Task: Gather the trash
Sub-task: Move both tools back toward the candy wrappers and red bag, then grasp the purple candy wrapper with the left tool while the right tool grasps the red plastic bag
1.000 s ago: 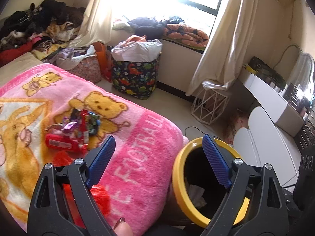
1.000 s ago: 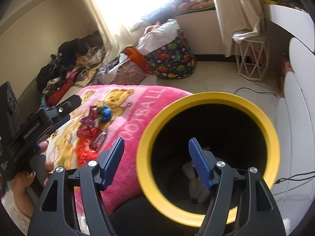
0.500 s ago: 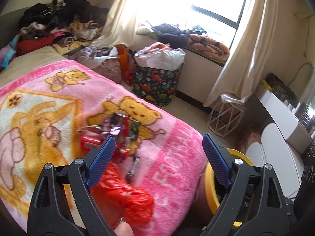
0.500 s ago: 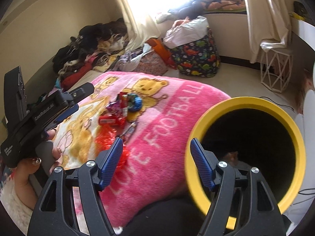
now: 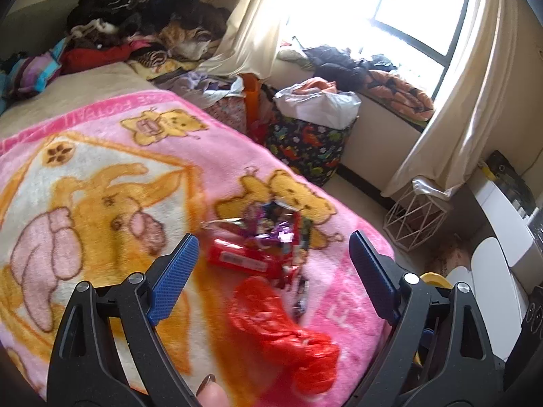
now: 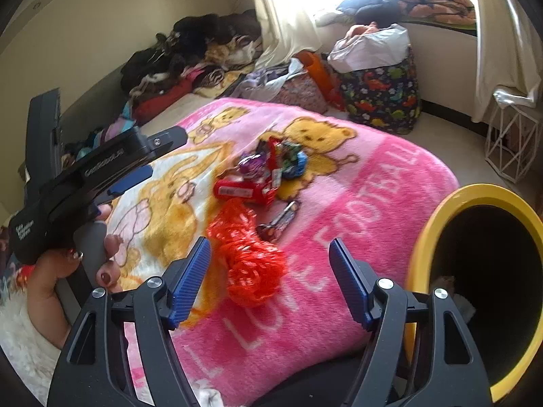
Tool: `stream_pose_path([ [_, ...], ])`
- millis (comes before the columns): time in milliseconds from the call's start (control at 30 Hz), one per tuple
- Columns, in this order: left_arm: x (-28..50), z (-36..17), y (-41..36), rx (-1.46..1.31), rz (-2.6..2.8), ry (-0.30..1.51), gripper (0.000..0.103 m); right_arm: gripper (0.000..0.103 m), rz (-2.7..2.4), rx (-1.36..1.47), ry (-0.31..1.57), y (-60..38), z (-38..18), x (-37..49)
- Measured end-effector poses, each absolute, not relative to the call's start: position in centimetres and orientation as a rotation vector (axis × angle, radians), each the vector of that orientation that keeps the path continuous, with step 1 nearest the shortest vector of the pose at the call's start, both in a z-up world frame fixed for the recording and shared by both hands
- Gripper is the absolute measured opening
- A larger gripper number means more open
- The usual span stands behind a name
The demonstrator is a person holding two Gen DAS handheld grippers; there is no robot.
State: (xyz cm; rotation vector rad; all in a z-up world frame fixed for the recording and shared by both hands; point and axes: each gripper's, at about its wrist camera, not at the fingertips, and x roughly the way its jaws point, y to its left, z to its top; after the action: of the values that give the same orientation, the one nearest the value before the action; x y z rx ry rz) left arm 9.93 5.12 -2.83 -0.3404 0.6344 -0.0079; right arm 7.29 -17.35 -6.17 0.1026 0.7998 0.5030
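A crumpled red plastic bag (image 5: 281,332) (image 6: 247,254) lies on the pink bear blanket (image 5: 101,186) (image 6: 373,186). Just beyond it sit a red packet (image 5: 237,259) (image 6: 241,190) and a small heap of shiny wrappers (image 5: 275,227) (image 6: 271,162). One dark wrapper (image 6: 281,218) lies apart, near the bag. My left gripper (image 5: 271,237) hovers open over the trash and holds nothing. My right gripper (image 6: 269,241) is open and empty too, with the red bag just ahead of it. The yellow-rimmed black bin (image 6: 437,210) (image 5: 432,276) stands at the bed's right edge.
A dinosaur-print basket (image 5: 305,149) (image 6: 383,98) stuffed with bags stands on the floor past the bed. A white wire stand (image 5: 414,224) (image 6: 512,142) is by the curtain. Clothes (image 5: 142,17) are heaped at the bed's far end. A hand (image 6: 68,271) holds the left gripper (image 6: 168,152).
Both views have swung left, away from the bin and onto the trash on the blanket. The bin has slid to the right edge. Both grippers stay open and empty.
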Motion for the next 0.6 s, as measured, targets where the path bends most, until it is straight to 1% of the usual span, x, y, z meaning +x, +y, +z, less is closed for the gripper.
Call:
stream_pose_path([
  [200, 10.6, -4.4, 6.5, -0.349, -0.005, 0.693, 0.082, 0.071, 0.533, 0.063, 0.832, -15.1, -7.7, 7.8],
  [600, 15.1, -6.8, 4.5, -0.276, -0.094, 0.794, 0.082, 0.071, 0.534, 0.035, 0.921, -14.1, -11.8, 9.4],
])
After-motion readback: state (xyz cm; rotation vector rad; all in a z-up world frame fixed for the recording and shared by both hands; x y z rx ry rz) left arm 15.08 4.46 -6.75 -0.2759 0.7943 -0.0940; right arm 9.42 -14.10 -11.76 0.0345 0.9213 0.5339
